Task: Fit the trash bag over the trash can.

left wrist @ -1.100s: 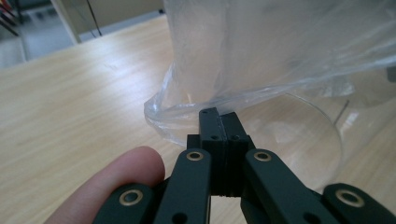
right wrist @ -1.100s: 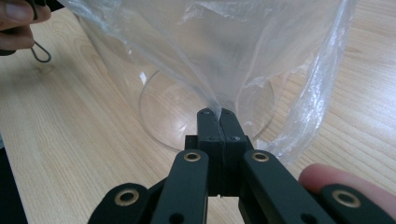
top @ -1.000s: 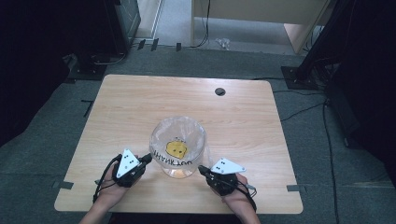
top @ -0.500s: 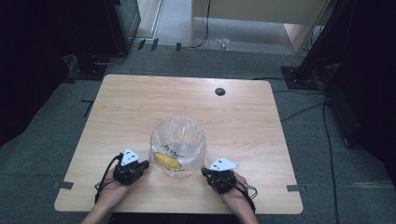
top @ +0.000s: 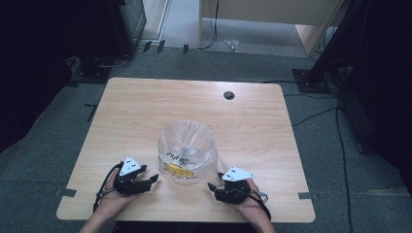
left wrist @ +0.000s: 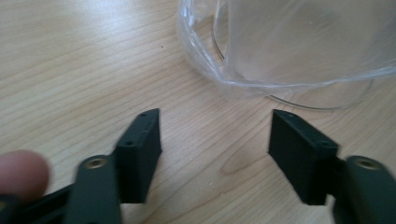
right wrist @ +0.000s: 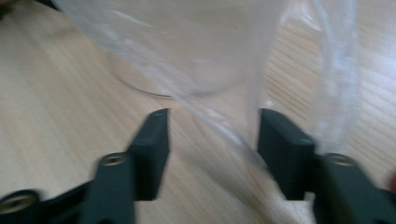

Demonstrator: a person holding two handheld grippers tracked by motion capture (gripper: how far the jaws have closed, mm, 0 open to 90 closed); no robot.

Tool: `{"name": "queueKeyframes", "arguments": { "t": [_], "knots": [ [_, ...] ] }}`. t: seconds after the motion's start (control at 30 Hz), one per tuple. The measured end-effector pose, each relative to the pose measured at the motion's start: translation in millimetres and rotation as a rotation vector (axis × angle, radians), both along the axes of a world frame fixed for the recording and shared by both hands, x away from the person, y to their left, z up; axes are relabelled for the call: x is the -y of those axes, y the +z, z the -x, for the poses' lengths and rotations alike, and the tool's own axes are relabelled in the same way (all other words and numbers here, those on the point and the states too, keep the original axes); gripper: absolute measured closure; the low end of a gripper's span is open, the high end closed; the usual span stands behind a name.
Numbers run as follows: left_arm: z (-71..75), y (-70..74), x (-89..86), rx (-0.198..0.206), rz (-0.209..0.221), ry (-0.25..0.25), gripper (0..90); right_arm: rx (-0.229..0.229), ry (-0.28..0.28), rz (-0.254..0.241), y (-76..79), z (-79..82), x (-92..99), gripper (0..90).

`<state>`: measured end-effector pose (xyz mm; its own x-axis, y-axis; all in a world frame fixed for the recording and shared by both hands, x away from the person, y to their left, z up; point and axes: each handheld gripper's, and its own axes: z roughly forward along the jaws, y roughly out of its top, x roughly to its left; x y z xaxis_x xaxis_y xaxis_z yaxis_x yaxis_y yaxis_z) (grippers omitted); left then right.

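The clear plastic bag (top: 187, 153) lining a transparent container (yellow print facing the person) stands on the wooden table (top: 145, 111) between the left gripper (top: 151, 180) and right gripper (top: 212, 187), whose jaws have just been opening, nothing pinched; next, probably regrip the film.

Each hand carries a black two-jaw gripper: the left gripper (top: 151, 179) and the right gripper (top: 212, 186) both have a pale grey three-cornered plate on top, dotted with small dark marks, and a black cable looping back past the wrist. Seen close in the left gripper view, the jaws end in matte black rectangular pads (left wrist: 139, 148) with tiny holes, hinged on arms with brass-coloured screws (left wrist: 95, 163). The forearms are bare, with no sleeves.
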<state>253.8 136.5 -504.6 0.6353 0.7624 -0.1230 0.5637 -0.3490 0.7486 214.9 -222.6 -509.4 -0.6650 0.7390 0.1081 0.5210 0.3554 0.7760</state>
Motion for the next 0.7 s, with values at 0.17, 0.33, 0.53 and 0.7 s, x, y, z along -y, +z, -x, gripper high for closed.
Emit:
{"name": "queueKeyframes", "arguments": {
  "t": [0.17, 0.33, 0.53, 0.7],
  "knots": [
    [-0.7, 8.2, -12.9, 0.029, 0.002, -0.041, 26.7, 0.047, 0.041, -0.024, 8.4, 4.4, 5.0, 28.7],
    [-5.3, 12.0, -21.6, 0.038, -0.025, 0.061, 42.1, 0.053, 0.035, -0.052, 10.1, 4.2, 17.7, 26.7],
    [-12.3, 10.8, -33.9, 0.021, 0.036, 0.191, 56.0, 0.084, 0.054, -0.121, 17.4, 7.0, 34.1, 32.5],
    [-11.9, 21.8, -37.2, 0.081, 0.124, 0.283, 57.5, 0.105, -0.005, -0.175, 19.7, 4.2, 43.3, 46.3]
  ]
}}
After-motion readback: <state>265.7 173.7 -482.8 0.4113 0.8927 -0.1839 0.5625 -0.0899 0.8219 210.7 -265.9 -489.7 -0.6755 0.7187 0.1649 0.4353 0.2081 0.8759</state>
